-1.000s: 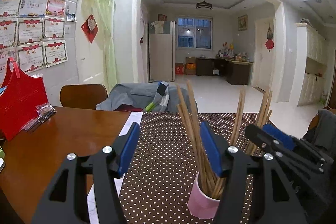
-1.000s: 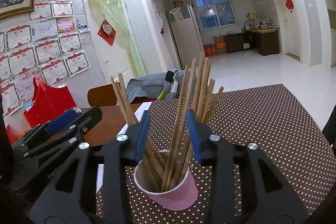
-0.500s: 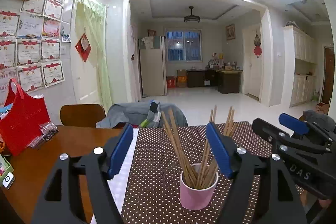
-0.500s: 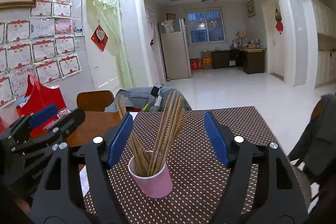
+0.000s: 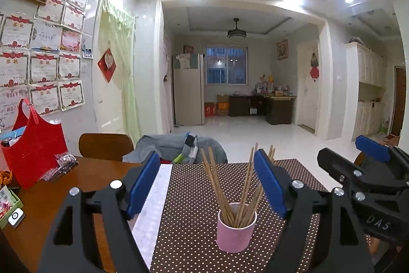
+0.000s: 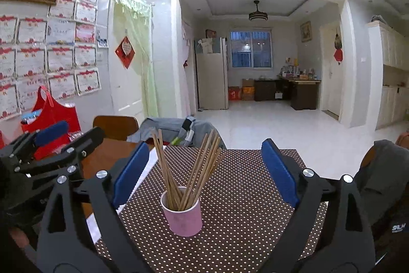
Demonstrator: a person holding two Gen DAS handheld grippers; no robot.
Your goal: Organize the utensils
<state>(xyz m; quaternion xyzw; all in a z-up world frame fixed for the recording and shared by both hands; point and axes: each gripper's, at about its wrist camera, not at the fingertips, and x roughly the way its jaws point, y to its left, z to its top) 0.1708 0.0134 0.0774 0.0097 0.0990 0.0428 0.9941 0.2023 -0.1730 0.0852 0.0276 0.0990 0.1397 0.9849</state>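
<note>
A pink cup stands upright on the brown dotted mat, holding several wooden chopsticks that fan outward. My left gripper hangs above and behind the cup, its blue-padded jaws still opening with nothing between them. My right gripper is likewise drawn back from the cup, its jaws opening wide and empty. Each gripper shows at the edge of the other's view: the right gripper at the right and the left gripper at the left.
A red bag stands at the left on the brown wooden table. A small packet lies beside it. A wooden chair and a chair draped in grey clothing stand behind the table.
Both grippers pulled back and up from the cup, which now looks smaller and farther away. Both sets of jaws spread wider, the right one leaving the chopsticks it had framed.
</note>
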